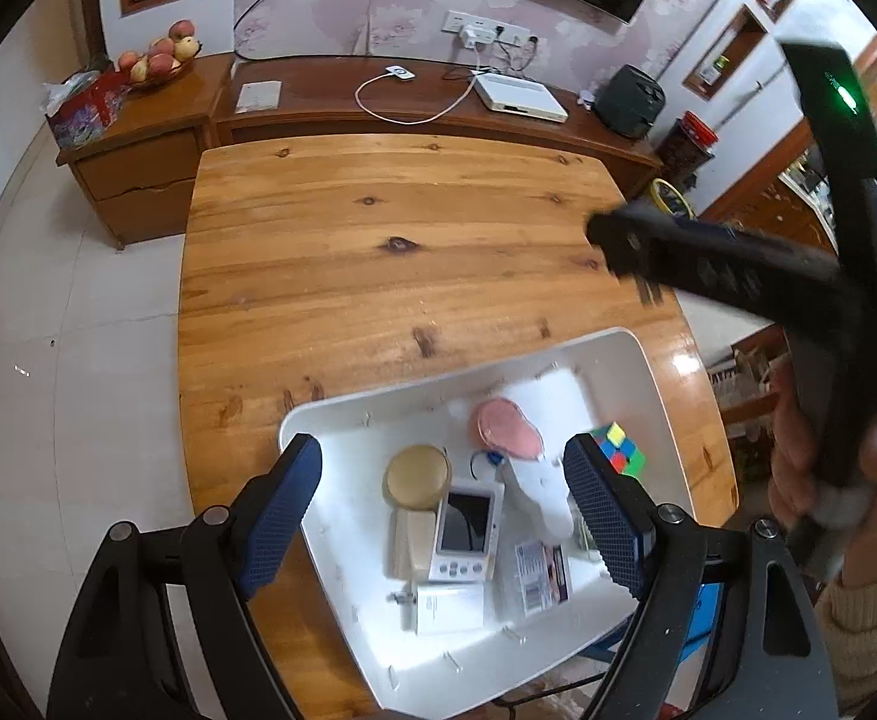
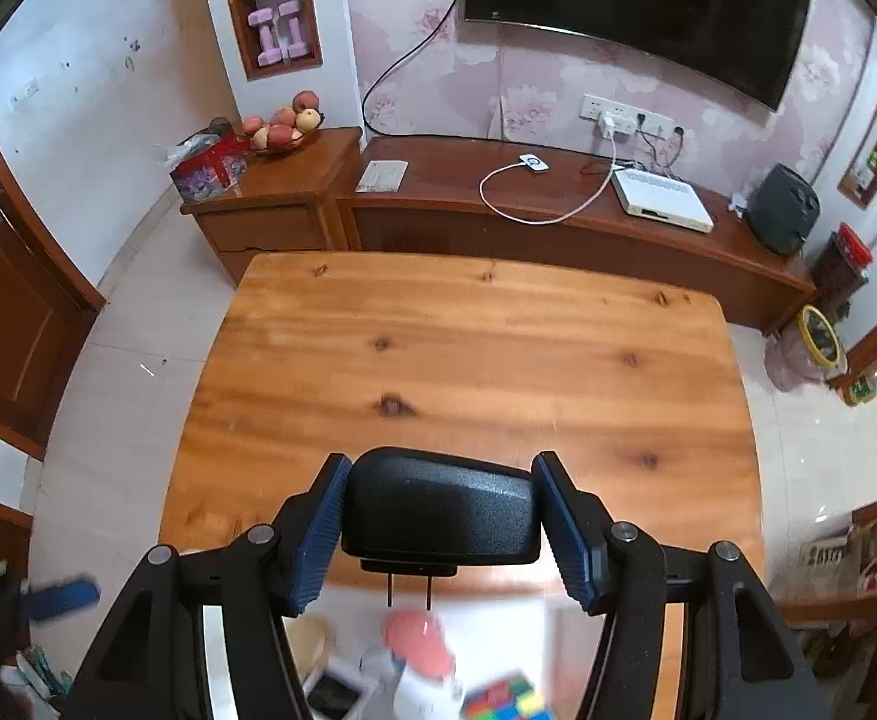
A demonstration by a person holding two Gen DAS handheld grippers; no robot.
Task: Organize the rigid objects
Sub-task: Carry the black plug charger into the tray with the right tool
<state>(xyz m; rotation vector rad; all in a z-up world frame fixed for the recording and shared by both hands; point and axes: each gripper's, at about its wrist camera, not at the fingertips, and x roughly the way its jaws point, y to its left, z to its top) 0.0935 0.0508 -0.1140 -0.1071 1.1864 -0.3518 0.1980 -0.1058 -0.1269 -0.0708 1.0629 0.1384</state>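
A white tray lies at the near right of the wooden table. It holds a round tan tin, a white handheld device with a screen, a pink oval piece, a colour cube, a white plug box and a leaflet. My left gripper hangs open above the tray, with nothing between its fingers. My right gripper is shut on a black power adapter, prongs pointing down, above the tray's far edge. In the left wrist view the adapter is blurred, and a hand holds that gripper.
Bare table top stretches beyond the tray. Behind it a wooden sideboard carries a fruit bowl, a white router, a charging cable and a dark speaker. A television hangs above. Tiled floor lies to the left.
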